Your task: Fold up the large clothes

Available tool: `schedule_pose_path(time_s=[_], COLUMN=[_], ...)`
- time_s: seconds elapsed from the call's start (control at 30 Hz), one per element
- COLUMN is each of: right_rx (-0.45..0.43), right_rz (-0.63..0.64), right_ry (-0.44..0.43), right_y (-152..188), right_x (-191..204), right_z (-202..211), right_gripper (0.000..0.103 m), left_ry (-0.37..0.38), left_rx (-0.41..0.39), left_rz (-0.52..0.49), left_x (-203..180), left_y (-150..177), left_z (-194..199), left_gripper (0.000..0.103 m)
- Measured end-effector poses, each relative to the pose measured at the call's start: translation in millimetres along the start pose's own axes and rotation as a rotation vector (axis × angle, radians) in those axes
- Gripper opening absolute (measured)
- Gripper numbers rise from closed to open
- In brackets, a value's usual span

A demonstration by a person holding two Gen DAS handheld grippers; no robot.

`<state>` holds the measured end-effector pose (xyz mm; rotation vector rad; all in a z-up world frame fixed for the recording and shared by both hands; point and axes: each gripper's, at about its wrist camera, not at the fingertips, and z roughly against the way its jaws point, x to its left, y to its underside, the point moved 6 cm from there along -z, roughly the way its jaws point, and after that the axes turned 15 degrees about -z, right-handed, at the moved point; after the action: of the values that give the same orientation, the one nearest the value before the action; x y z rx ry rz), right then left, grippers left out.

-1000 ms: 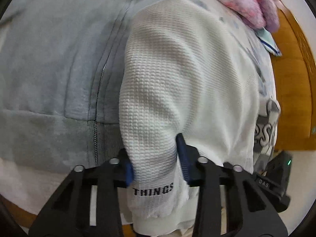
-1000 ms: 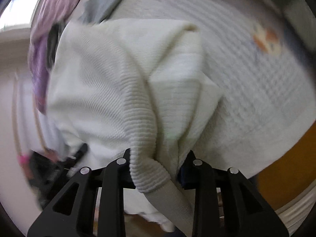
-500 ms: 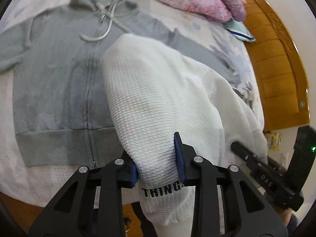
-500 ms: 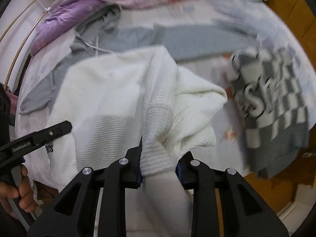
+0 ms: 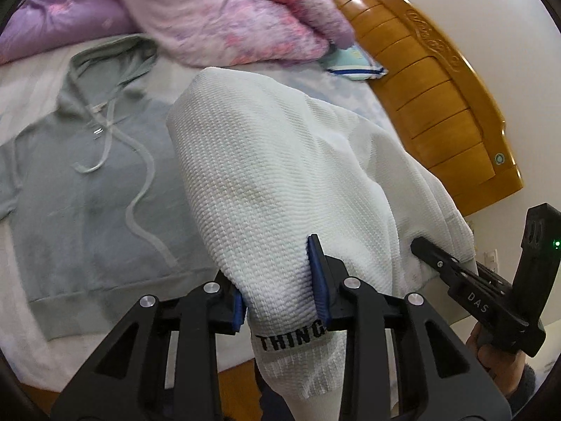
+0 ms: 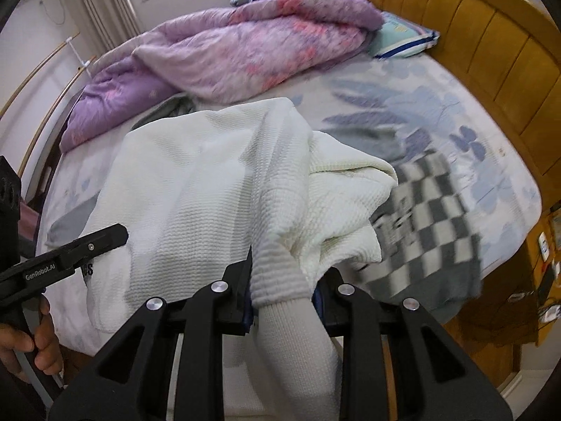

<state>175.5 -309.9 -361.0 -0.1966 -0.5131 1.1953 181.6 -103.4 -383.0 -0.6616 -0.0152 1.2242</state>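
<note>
A white waffle-knit sweater hangs lifted above the bed between both grippers. My left gripper is shut on its hem, beside black lettering. My right gripper is shut on another part of the sweater's ribbed edge; its body drapes forward and its far end rests on the bed. The right gripper also shows in the left wrist view, and the left gripper in the right wrist view.
A grey zip hoodie lies flat on the floral sheet. A grey-and-white checkered garment lies right of the sweater. A purple quilt and a pillow are at the back. A wooden headboard borders the bed.
Both grippers have risen and pulled back with the sweater, lifting it off the bed. More of the hoodie, quilt and headboard has come into view.
</note>
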Motion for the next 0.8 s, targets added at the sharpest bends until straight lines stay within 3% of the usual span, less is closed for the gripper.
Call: schedule_pose_path(time_s=[0.27,0.43,0.53,0.67,0.8], right_rx=[-0.034,-0.048,-0.014,0.108,0.225], right_rz=[0.037,0.064,0.035,-0.014,-0.088], right_ry=[-0.025,0.000,0.003,0.044,0.055], right_y=[-79.0,-113.1,-110.8,-75.6,-42.5], right_x=[-122.7,-191.1,-227.9,-267.9,-292.1], right_z=[-1.7,-18.8,-51.6,-113.4,-158.1], right_gripper=[0.023,0.023,0.023,0.023,0.023], left_ry=[0.034,0.056,0.038,-0.010,-0.017], left_rx=[-0.093,-0.108,-0.087,0.055,0.115], left_rz=[0.011,0.026,0.012,0.003,0.031], left_x=[-114.7,-163.4,-176.3,-172.4,-162.8], left_y=[-57.8,-69.0,-62.5,-29.5,-3.1], left_z=[-93.1,-157.0,-203.1,-272.5,-297.4], left_gripper=[0.030,0.030,0.030,0.030,0.033])
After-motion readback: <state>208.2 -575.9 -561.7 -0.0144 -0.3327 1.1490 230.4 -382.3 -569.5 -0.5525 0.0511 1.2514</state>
